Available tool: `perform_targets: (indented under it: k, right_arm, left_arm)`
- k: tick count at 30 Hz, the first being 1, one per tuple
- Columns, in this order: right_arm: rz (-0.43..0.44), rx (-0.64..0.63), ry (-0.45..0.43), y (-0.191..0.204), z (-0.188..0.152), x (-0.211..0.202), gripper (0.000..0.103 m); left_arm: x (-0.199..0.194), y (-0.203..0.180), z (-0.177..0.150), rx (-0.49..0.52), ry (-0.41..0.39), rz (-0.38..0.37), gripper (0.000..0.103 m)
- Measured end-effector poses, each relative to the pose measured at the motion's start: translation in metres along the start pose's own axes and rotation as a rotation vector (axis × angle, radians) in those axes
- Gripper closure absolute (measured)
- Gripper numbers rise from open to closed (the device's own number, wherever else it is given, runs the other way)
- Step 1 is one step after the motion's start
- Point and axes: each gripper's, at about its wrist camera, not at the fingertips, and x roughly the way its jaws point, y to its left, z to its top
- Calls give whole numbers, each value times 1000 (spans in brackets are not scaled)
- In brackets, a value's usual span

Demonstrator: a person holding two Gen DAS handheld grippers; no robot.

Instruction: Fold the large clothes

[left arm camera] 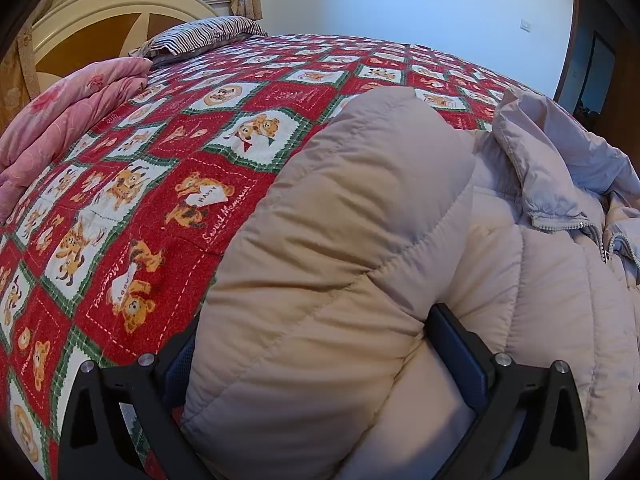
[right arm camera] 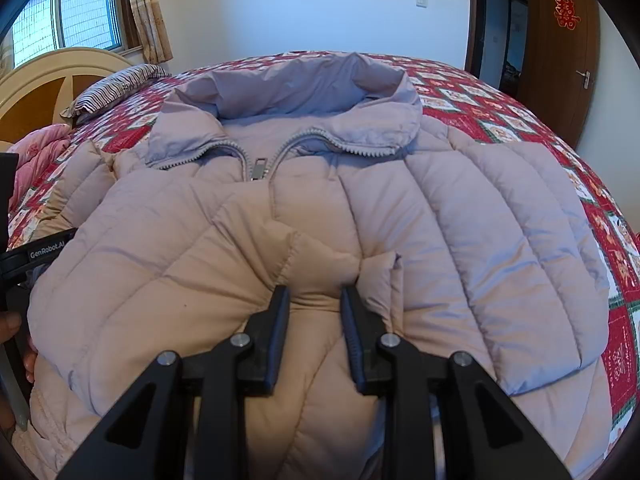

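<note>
Left tongs (left arm camera: 312, 344) we see spread wide around a puffy sleeve of the jacket (right arm camera: 320, 216); right tongs (right arm camera: 314, 300) pinch a fold below its zipper (right arm camera: 258, 168), on the bed (right arm camera: 520, 120).

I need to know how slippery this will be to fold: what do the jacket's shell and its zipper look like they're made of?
Jacket: seemingly thin woven synthetic such as nylon or polyester, with a matte to faintly sheened surface, stitched into puffy channels that suggest down or fibre fill. Zipper: the pull looks like grey metal; the pale teeth could be plastic or metal, too small to tell.
</note>
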Motion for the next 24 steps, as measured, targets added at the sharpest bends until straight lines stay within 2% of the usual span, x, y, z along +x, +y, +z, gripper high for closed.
perform_targets:
  k: [8,12,14,17,18,19,21,24]
  right_arm:
    - [-7,-9,-5,2,0,0,74]
    - [9,-4,-7,0,0,-2,73]
    - [48,7,-4,-5,2,-6,68]
    - [100,-19,35,-10,11,-15,60]
    - [115,-26,39,-11,15,-18,52]
    - [132,-33,36,-12,22,-21,43]
    - [125,-49,17,-13,36,-25,35]
    - [99,-74,-5,-15,69,-24,34]
  left_arm:
    - [1,3,1,-20,10,-26,1]
    - [-13,10,4,-33,33,-71,1]
    - [-35,9,8,-13,1,-118,1]
    - [-69,1,24,62,-94,-161,1]
    - [-78,-6,35,103,-121,-173,1]
    - [-81,-13,42,126,-130,-177,1]
    - [-81,-30,64,160,-136,-189,1]
    - [-66,-62,91,223,-142,-190,1]
